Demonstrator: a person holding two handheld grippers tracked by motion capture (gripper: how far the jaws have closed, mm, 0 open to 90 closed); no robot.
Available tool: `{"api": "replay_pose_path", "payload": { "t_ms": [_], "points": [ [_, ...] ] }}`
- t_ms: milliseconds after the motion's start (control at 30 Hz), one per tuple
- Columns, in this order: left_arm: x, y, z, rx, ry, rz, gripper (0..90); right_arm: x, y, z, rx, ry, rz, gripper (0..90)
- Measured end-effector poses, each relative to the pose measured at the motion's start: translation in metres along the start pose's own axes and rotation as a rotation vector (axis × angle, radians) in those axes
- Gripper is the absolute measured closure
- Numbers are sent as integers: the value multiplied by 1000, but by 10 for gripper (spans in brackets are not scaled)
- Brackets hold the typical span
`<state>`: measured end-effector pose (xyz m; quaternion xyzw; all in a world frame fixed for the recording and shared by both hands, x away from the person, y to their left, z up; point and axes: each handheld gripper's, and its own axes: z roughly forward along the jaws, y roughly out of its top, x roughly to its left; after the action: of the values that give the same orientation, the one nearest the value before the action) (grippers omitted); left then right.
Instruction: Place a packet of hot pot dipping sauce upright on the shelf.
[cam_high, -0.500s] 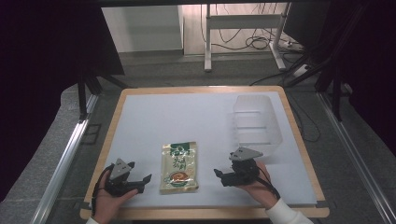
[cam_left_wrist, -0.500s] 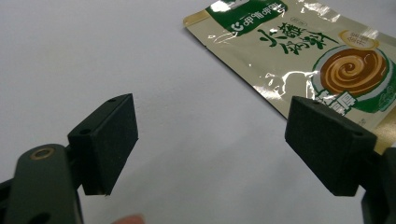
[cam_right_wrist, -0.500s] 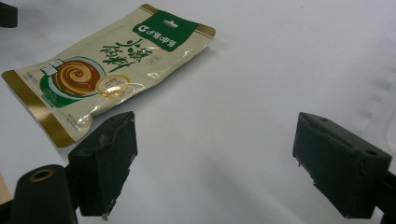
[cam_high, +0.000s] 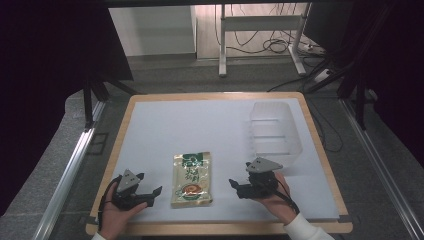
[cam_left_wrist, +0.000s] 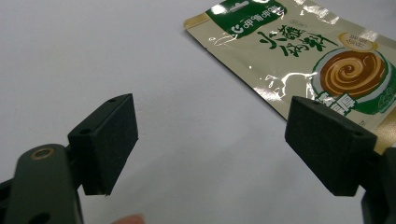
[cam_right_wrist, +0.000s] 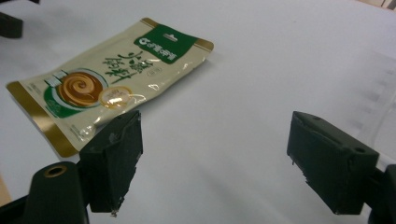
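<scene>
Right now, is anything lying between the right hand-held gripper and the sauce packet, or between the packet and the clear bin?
Nothing visible. Bare white tabletop separates the open right hand-held gripper from the sauce packet, and the stretch from the packet to the clear plastic bin at the far right is equally clear.

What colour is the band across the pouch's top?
Green with white lettering, on the pouch; clearest in the right gripper view.

The pouch (cam_left_wrist: 299, 60) runs off the top and right edges in the left gripper view, its lower part behind the right jaw. In the right gripper view a jaw covers its near edge. Its small print is unreadable. The bin (cam_high: 275, 132) barely shows, cut off at right
</scene>
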<state>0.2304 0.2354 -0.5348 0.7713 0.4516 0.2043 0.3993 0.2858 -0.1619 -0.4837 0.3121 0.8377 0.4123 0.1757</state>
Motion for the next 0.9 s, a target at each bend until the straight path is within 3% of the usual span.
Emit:
{"api": "replay_pose_path", "payload": {
  "t_ms": [367,900],
  "points": [
    [0,0,0,1,0,0,173,3,10,-3,2,49,-28,211],
    [1,0,0,5,-3,-1,173,-2,11,-3,1,52,-18,212]
  ]
}}
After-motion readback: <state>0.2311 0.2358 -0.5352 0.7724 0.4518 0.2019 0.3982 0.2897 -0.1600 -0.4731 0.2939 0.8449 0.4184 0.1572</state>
